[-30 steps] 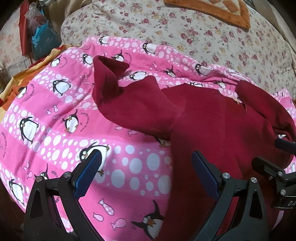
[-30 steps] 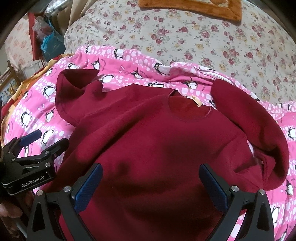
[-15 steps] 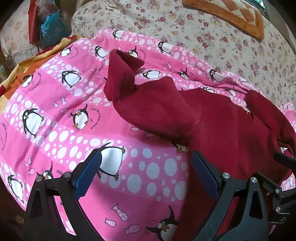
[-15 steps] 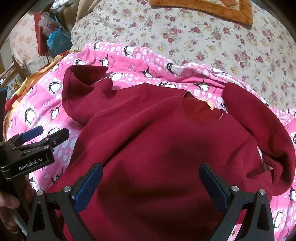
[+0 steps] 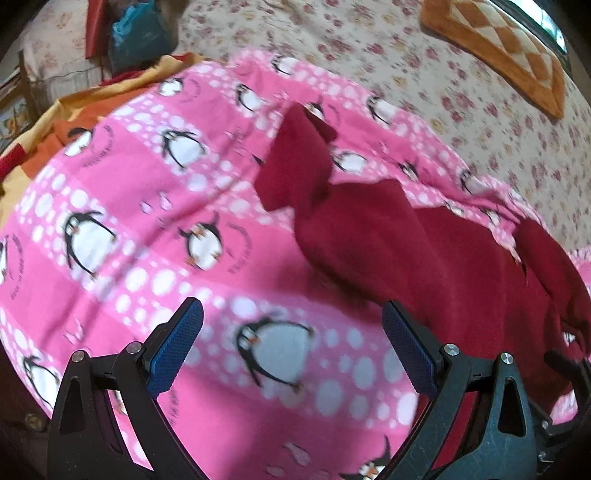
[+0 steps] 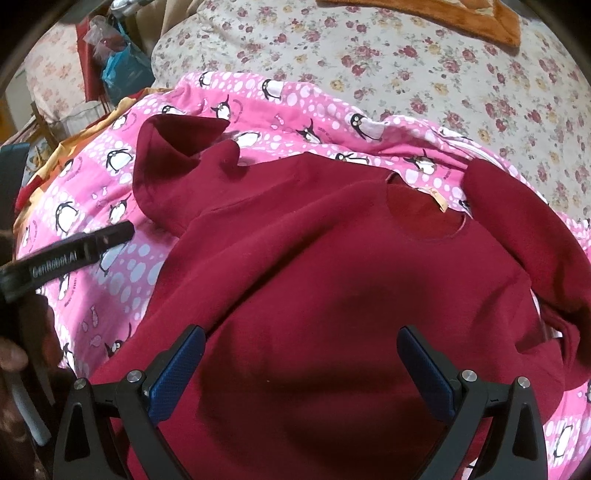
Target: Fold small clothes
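Observation:
A small dark red sweater (image 6: 332,266) lies spread face up on a pink penguin-print blanket (image 6: 295,99), neck hole and tag at the far side. Its left sleeve (image 5: 303,173) lies bunched out to the left, and its right sleeve (image 6: 524,236) is folded over. My left gripper (image 5: 291,336) is open and empty, above the blanket just left of the sweater's body. My right gripper (image 6: 301,354) is open and empty, above the sweater's lower body. The left gripper also shows in the right wrist view (image 6: 122,232) at the left, near the left sleeve.
The blanket lies on a floral bedspread (image 6: 424,59). An orange patterned cushion (image 5: 498,48) sits at the far right. A blue bag and red items (image 5: 136,33) stand at the far left beside an orange-yellow cloth (image 5: 92,107).
My left gripper has moved left and forward, away from the sweater's hem and toward the left sleeve. My right gripper has moved slightly closer to the sweater. Both stay open.

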Demonstrator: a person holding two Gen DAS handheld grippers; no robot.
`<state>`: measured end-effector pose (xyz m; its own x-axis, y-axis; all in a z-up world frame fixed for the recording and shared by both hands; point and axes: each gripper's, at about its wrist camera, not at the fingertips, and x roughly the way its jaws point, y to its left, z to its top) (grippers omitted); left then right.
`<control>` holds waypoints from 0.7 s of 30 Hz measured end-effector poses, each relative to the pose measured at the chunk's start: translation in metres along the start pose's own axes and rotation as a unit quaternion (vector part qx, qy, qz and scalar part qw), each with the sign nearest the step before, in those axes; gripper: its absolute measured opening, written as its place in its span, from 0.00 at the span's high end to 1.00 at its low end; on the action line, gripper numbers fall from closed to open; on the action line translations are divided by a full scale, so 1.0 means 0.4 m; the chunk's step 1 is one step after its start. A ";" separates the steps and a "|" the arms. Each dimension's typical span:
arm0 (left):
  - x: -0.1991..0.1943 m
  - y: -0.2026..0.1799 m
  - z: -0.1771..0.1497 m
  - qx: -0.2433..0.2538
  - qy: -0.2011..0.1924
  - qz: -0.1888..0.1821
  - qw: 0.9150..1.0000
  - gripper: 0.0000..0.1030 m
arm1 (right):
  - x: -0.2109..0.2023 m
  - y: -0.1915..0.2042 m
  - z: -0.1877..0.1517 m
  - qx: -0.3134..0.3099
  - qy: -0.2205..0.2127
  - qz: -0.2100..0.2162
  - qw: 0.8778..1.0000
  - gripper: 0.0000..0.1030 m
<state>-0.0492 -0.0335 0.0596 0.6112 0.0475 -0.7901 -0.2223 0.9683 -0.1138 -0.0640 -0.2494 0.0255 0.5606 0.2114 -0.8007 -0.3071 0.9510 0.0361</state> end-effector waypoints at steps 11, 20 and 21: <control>0.077 0.047 0.054 -0.052 0.013 0.006 0.999 0.05 | 0.034 0.050 0.097 -0.009 -0.019 0.037 0.999 0.00; 0.181 0.100 0.092 -0.113 0.032 0.018 0.993 0.05 | 0.056 0.107 0.197 -0.050 -0.032 0.051 0.997 0.00; 0.186 0.103 0.093 -0.113 0.031 0.021 0.993 0.05 | 0.058 0.110 0.219 -0.049 -0.035 0.059 0.996 0.00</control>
<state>0.0152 0.0192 0.0187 0.5511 0.0649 -0.8319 -0.4160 0.8856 -0.2066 0.0028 -0.1829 0.0609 0.5675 0.3388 -0.7504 -0.4460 0.8926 0.0656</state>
